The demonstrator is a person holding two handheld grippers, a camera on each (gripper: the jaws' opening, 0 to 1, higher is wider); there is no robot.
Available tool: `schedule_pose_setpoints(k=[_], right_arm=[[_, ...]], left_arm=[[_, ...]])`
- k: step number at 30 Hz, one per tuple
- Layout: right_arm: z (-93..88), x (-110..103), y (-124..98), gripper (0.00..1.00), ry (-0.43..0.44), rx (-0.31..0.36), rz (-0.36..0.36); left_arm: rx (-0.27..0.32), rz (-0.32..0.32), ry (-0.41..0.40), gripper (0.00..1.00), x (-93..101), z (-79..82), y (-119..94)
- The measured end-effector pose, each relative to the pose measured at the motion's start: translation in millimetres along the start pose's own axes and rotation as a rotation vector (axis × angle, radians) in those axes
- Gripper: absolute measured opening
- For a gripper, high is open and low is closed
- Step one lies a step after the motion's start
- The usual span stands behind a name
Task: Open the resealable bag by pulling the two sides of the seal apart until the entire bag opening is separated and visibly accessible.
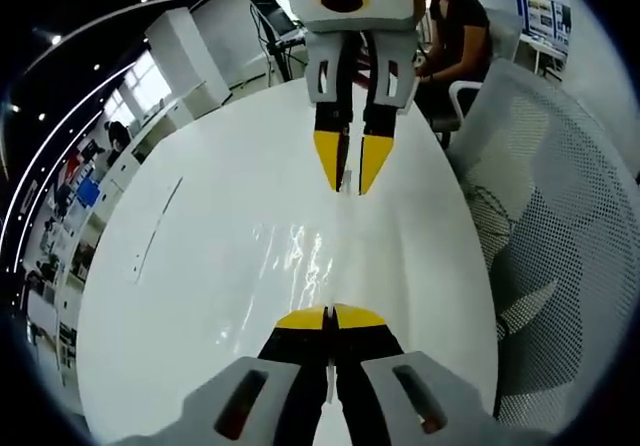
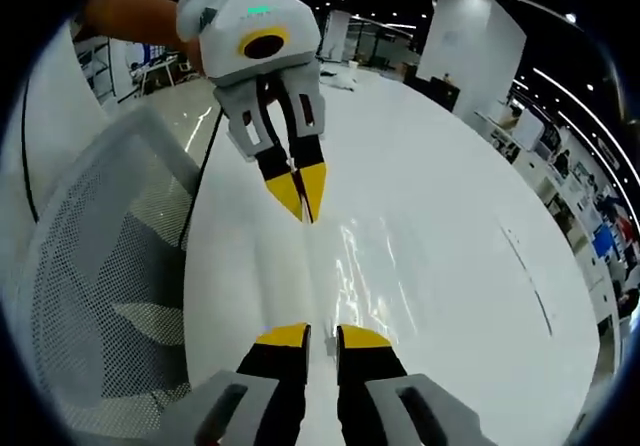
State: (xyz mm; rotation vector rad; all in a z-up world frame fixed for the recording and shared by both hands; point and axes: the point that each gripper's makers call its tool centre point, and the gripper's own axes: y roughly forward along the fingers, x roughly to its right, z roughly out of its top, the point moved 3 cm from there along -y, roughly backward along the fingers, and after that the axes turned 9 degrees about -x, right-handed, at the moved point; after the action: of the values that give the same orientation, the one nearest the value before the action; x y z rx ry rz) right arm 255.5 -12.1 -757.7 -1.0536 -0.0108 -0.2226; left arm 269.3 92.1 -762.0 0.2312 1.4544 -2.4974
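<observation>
Found clear resealable bag point(image 1: 300, 256) point(image 2: 350, 256) lying flat on white table point(image 1: 180, 266) point(image 2: 470, 216), stretched between both tools, film marked only by glints and creases. Could not make out seal line. Noted left gripper point(image 1: 330, 316) point(image 2: 303, 201) at one edge of bag, yellow tips pressed together on thin film edge. Noted right gripper point(image 2: 322, 336) point(image 1: 350, 181) at opposite edge, tips narrow with slim gap; could not confirm grip on film. Recorded white mesh chair point(image 1: 550, 216) point(image 2: 110, 256) beside table. Recorded seated person point(image 1: 455, 26) beyond far table edge in left gripper view.
</observation>
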Motion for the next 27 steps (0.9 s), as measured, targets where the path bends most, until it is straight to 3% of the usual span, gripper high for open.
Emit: schedule_pose_setpoints(k=[6,15,27], right_arm=[[14.5,0.2,-2.4,0.07,0.025,0.048,0.013],[26.6,5.1,1.0,0.06,0.026,0.066,0.011],[27.7,3.1,9.9,0.06,0.013,0.034,0.038]], left_arm=[[0.0,0.002,0.013,0.0,0.1,-1.7,1.2],[0.01,0.003,0.042,0.0,3.3,1.0,1.0],[0.01,0.015,0.086,0.0,7.3,-0.9,2.4]])
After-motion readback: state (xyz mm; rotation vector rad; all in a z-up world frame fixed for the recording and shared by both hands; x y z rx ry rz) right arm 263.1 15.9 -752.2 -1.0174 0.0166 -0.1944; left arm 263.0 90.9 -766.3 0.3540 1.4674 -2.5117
